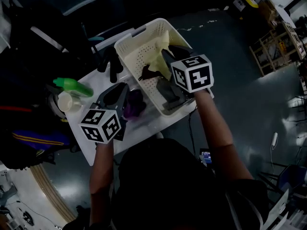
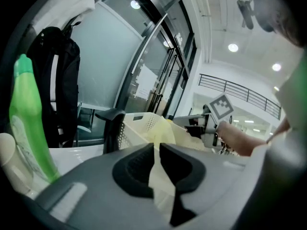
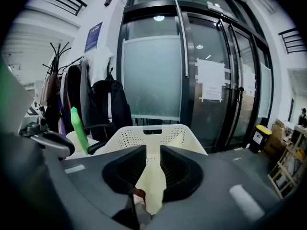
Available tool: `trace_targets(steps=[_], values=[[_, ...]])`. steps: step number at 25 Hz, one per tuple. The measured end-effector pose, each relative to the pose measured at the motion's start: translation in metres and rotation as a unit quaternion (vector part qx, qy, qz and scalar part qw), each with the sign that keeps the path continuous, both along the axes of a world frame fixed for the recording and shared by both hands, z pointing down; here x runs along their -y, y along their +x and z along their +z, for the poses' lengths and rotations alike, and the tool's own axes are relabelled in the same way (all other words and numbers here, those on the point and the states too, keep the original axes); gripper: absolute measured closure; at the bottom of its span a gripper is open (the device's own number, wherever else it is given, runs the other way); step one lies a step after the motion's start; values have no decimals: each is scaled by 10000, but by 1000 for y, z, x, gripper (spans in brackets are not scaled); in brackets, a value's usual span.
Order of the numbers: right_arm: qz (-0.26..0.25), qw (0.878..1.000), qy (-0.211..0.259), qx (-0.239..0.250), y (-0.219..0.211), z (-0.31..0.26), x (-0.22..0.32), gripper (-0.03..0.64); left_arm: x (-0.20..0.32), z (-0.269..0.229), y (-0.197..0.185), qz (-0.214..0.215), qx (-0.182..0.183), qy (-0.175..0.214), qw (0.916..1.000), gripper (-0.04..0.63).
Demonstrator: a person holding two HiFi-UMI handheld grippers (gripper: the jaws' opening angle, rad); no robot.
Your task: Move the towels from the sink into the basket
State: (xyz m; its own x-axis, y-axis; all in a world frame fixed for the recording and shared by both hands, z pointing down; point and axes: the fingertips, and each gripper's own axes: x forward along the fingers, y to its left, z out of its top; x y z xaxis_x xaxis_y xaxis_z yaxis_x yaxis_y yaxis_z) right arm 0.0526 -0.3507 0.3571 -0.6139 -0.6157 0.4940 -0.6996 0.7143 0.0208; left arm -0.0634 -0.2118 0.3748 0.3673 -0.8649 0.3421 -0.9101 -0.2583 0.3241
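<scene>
**Yellow towel dropped, purple one next**

Right gripper [image 3: 152,163] jaws apart, with the yellow towel [image 3: 152,193] loose between them, draped in the basket [image 3: 152,128]. Left gripper [image 2: 156,164] jaws a slit apart, looks empty. We reckon next: back out, pinch the purple towel [image 1: 134,104] beside the basket

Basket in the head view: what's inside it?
A yellow towel draped down the basket wall, and a dark red cloth beside it. The right gripper hangs over the near part, hiding whatever lies below.
</scene>
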Motion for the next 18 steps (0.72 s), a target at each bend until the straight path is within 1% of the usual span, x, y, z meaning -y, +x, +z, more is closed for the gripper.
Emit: trace_targets(steps=[3, 6, 14, 18], values=[[-31, 9999, 21, 131, -3, -7, -10, 584, -10, 0, -4, -65, -6, 11, 10000, 555], [-91, 9996, -5, 263, -8, -14, -23, 616, -21, -1, -9, -149, -14, 25, 9999, 554], [-389, 9990, 21, 233, -28, -16, -68, 618, -53, 8, -26, -378, -58, -36, 9993, 554], [-516, 9984, -40, 233, -39, -9, -93, 618, -67, 17, -33, -434, -92, -101, 9990, 555]])
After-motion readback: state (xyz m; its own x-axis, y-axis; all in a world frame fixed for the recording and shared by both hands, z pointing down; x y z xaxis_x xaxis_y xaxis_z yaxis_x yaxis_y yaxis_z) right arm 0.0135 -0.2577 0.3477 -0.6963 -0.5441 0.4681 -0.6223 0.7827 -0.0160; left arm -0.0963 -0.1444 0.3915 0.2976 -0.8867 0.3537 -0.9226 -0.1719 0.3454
